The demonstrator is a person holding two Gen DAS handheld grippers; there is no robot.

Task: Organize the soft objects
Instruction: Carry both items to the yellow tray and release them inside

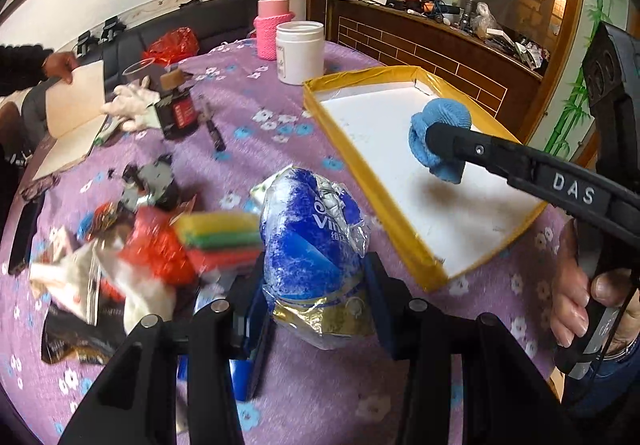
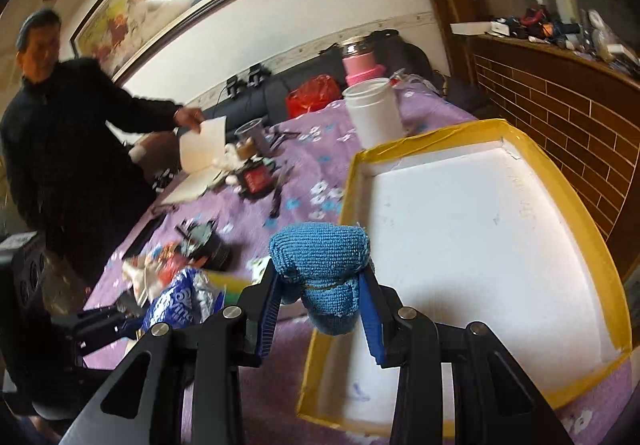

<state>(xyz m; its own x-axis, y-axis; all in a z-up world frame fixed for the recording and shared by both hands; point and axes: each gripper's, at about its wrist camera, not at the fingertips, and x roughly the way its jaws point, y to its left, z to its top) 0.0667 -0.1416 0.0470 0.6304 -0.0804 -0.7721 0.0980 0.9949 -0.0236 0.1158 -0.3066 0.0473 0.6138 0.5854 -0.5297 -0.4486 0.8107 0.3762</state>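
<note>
Above purple tablecloth [image 1: 256, 113], left tongs [image 1: 316, 277] clamp tissue pack [image 1: 312, 241]; right tongs [image 2: 324, 297] clamp blue cloth [image 2: 320, 257].

Left gripper [image 1: 316, 293] up close: matte black angular linkage arms, round silver pivot pins on top, fingers [image 1: 378, 301] faced with blue ribbed pads. Right gripper [image 2: 320, 305], same build: black arms, silver pins, blue grooved pads. From the left wrist view, the right one's long black finger carries a small screw and raised white letters "DAS", and behind it sits a bulky black housing. The right hand [image 1: 580, 301] wraps a black-and-grey handle, skin bare, nails short and pale, a thin black cable trailing past it
</note>
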